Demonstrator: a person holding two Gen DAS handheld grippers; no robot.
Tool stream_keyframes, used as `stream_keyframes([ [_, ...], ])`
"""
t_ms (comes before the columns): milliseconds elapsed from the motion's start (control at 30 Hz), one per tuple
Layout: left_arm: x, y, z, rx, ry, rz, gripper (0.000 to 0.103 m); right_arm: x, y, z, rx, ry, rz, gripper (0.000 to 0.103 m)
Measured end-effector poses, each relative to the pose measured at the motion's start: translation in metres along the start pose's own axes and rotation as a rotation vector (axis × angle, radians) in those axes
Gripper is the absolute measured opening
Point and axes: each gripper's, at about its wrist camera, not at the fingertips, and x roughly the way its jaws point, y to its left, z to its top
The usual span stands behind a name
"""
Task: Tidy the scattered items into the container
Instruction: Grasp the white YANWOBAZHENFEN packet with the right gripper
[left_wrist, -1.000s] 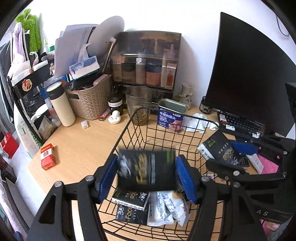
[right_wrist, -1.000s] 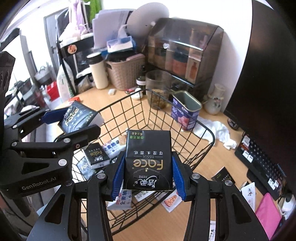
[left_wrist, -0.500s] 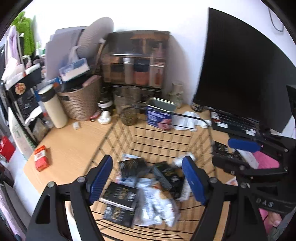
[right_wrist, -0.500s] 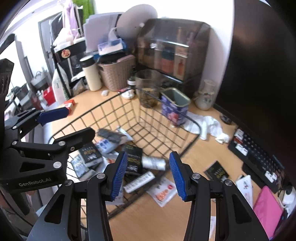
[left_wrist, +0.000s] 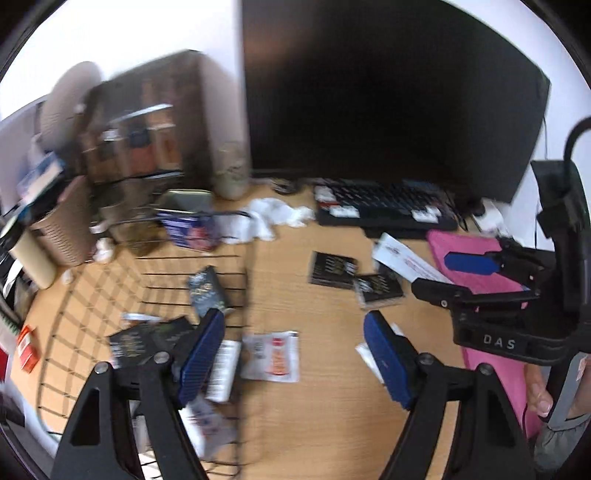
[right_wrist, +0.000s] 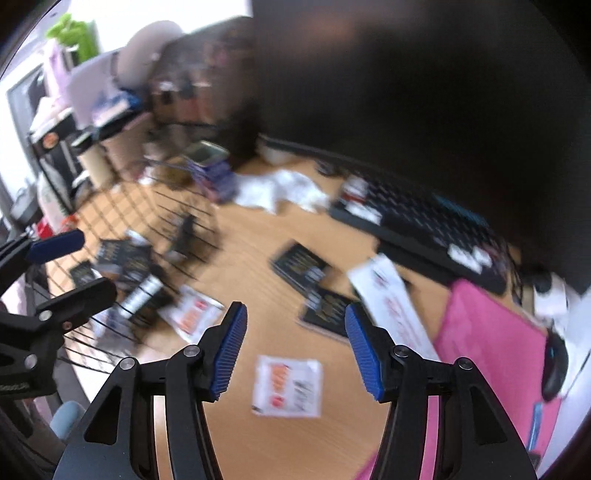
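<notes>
Over the wooden desk (left_wrist: 314, 424), left wrist view: we see the left gripper (left_wrist: 293, 363) spread, empty; the wire basket (left_wrist: 207, 254) holds black packets. Right wrist view: the right gripper (right_wrist: 295, 349), jaws just widening, empty above a white sachet (right_wrist: 286, 386).

The right tool (right_wrist: 295, 345) hangs over the wooden surface (right_wrist: 258, 258), jaws just widened and empty; a white sachet with red print (right_wrist: 286, 387) lies below them; two black tissue packs (right_wrist: 301, 266) sit beyond (blurred); the wire basket (right_wrist: 173, 206) stands left, packets inside.
</notes>
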Motion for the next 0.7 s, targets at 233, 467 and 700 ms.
stream_keyframes([
  [233,0.062,-0.042,-0.014,0.104,0.103,0.056,0.081,0.037,-0.063,-0.042,0.066,0.082,-0.118,0.056],
  [467,0.093,-0.065,-0.012,0.138,0.15,0.037,0.081,0.069,-0.102,-0.061,0.111,0.148,-0.108,0.056],
  [700,0.125,-0.081,0.005,0.142,0.18,-0.021,0.081,0.084,-0.106,-0.046,0.008,0.135,-0.148,0.062],
])
